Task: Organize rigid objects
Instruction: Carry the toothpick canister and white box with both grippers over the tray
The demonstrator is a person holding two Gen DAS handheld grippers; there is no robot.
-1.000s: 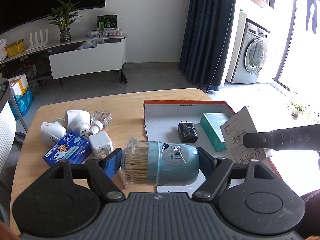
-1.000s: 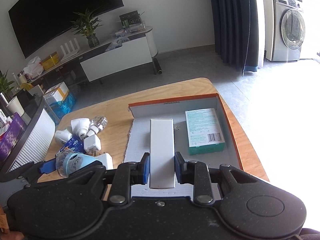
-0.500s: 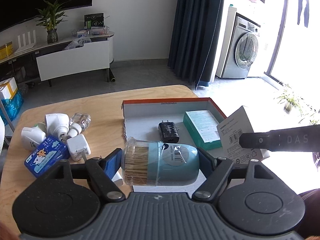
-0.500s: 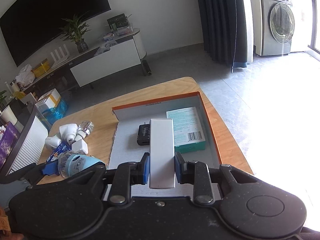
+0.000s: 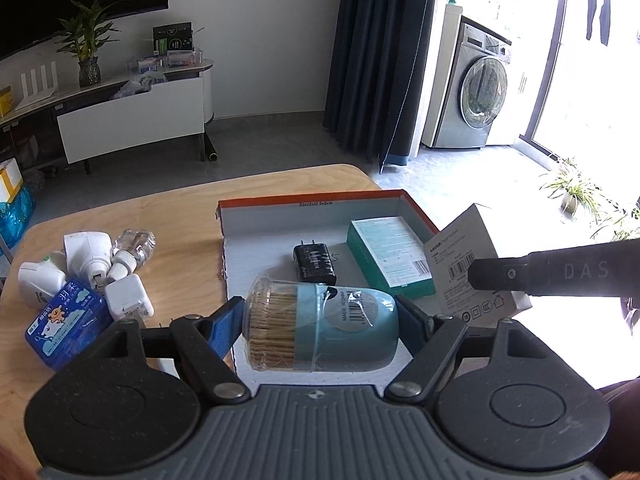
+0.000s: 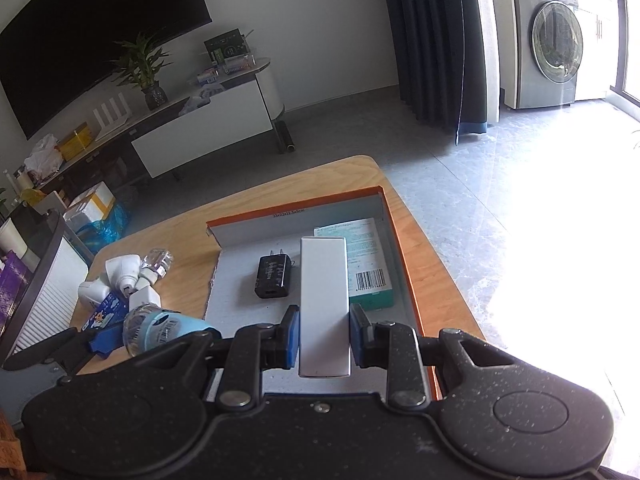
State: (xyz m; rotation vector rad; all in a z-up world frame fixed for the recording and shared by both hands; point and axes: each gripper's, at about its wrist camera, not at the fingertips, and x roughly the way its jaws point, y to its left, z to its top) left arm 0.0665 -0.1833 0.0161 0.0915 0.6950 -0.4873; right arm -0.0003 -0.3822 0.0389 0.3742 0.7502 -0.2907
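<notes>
Two boxes (image 5: 390,254) (three white plugs (image 5: 128,298))

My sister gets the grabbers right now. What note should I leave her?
Left gripper: shut on the toothpick jar, held sideways above the tray's near edge.
Right gripper: shut on the white box, over the tray.
Done: black charger and green box lie in the tray.
Left: set down both held things, then fetch the white plugs, white charger, little bottle and blue pack from the table.
</notes>
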